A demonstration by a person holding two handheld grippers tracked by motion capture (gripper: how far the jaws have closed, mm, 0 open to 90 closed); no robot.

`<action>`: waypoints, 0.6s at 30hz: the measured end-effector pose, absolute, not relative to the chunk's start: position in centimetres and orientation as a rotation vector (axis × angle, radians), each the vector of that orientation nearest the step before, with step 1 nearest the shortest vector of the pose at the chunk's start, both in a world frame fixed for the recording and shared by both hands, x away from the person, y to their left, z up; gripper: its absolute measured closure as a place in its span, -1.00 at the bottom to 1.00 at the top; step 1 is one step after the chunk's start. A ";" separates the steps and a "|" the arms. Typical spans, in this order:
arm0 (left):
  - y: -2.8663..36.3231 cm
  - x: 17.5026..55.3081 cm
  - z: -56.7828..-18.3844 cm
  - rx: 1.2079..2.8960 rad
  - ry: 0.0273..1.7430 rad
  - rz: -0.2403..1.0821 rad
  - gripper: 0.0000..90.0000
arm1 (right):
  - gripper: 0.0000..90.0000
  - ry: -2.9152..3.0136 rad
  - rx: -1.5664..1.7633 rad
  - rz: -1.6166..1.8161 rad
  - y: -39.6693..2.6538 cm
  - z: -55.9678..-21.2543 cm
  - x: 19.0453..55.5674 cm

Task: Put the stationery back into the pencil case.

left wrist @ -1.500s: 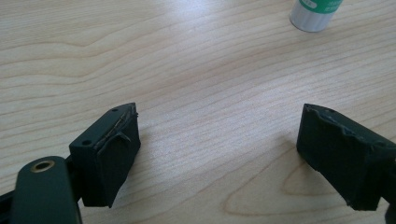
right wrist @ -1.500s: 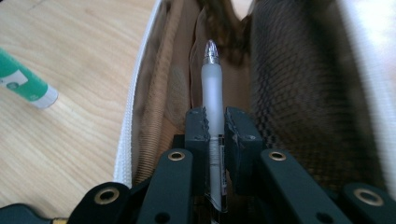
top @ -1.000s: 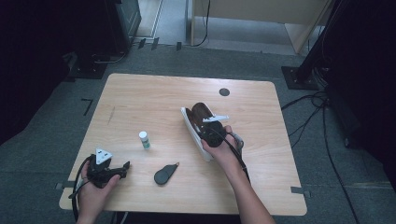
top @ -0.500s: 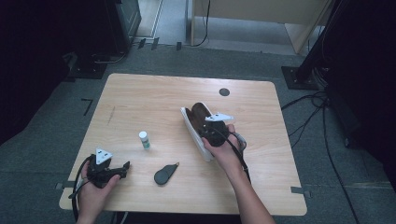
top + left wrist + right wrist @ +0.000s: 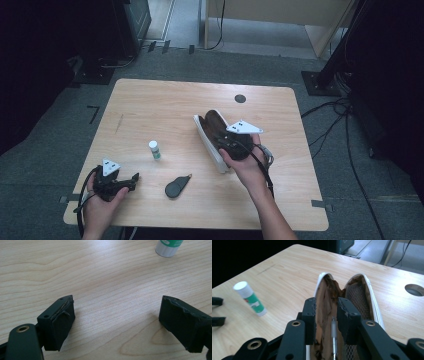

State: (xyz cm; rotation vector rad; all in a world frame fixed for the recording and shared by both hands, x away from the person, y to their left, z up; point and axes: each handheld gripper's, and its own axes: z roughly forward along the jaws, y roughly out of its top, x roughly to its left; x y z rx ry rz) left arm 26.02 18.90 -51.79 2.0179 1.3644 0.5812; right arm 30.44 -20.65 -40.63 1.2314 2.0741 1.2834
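While the left gripper [image 5: 131,178] idles wide and empty at lower left, the right gripper [image 5: 326,312], right of centre, has just been opening over the brown pencil case [image 5: 216,131], jaws narrow and straddling its mouth, apparently letting go; next, lift clear.

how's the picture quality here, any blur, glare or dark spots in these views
High view: table evenly lit, surroundings nearly black, everything slightly soft. Left gripper view: a pale sheen across the wood, the glue stick cut off at the top edge, faint shadows under the left hand-held gripper. Right gripper view: the brown case is fairly sharp, its inside shadowed, and the top left corner falls to black.
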 end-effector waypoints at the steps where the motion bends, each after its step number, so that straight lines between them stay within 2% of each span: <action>1: 18.9 26.0 -51.8 2.017 1.364 0.582 -0.70 | 0.50 2.072 1.223 1.291 -20.6 -40.5 30.1; 9: 18.9 26.0 -51.8 2.018 1.365 0.580 -0.70 | 0.41 2.066 1.178 1.395 -20.6 -39.8 28.5; 18: 18.9 26.0 -51.8 2.017 1.366 0.578 -0.70 | 0.30 2.102 1.101 1.373 -19.1 -40.9 27.7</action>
